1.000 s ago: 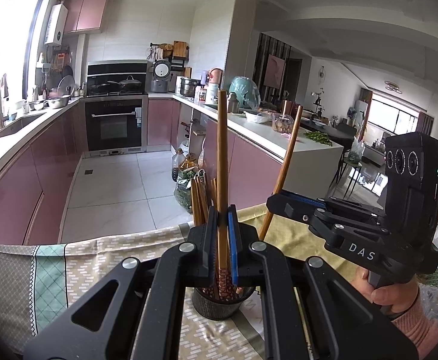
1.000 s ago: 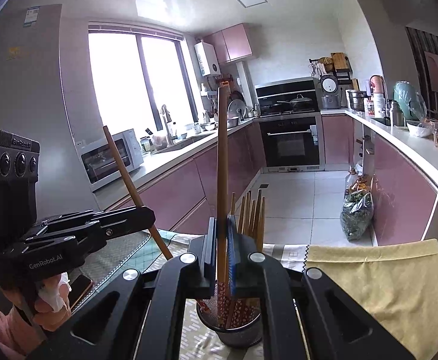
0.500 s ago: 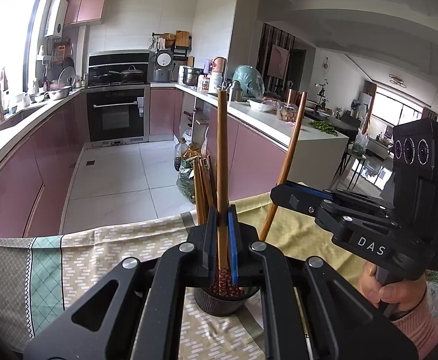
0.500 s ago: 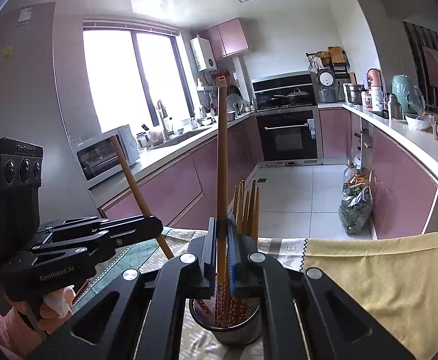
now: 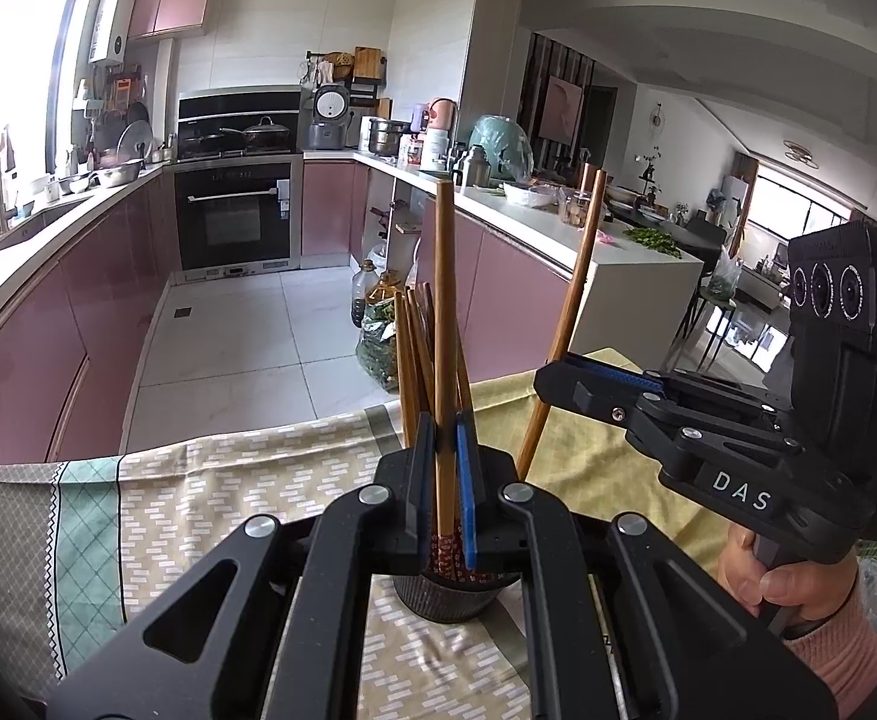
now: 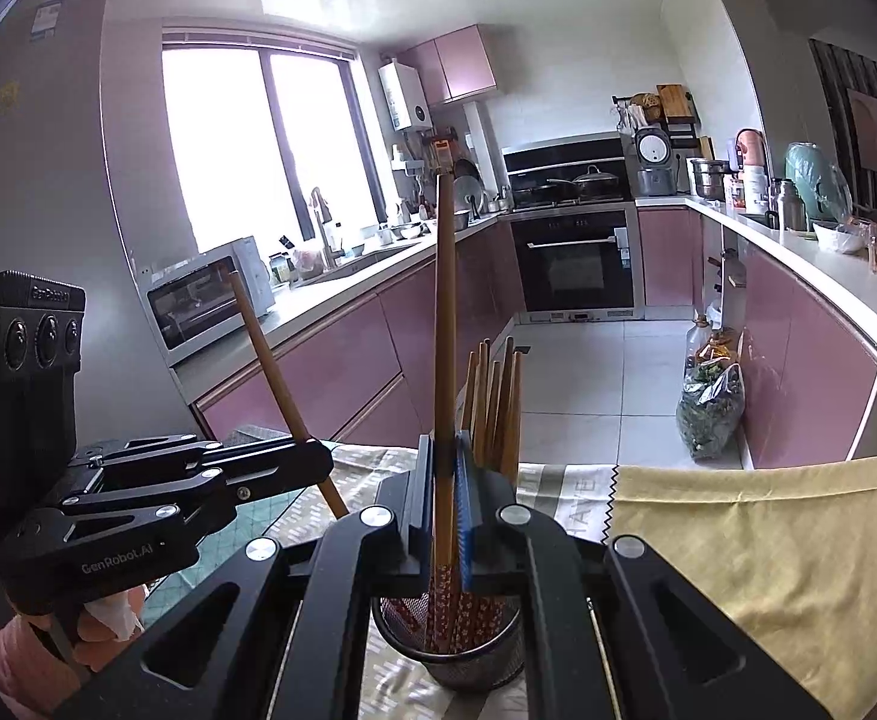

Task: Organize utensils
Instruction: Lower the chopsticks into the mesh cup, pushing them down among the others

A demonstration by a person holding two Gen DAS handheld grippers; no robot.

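Chopsticks: the left hand-held gripper (image 5: 445, 480) clamps one chopstick (image 5: 444, 312) upright above the mesh holder (image 5: 445, 591) on the surface; the right hand-held gripper (image 6: 445, 498) pinches another chopstick (image 6: 445, 324) there.

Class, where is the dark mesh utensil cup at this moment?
In both wrist views the dark mesh utensil cup stands low and central on the patterned tablecloth, just beyond the closed fingers, with brown wooden chopsticks standing in it.
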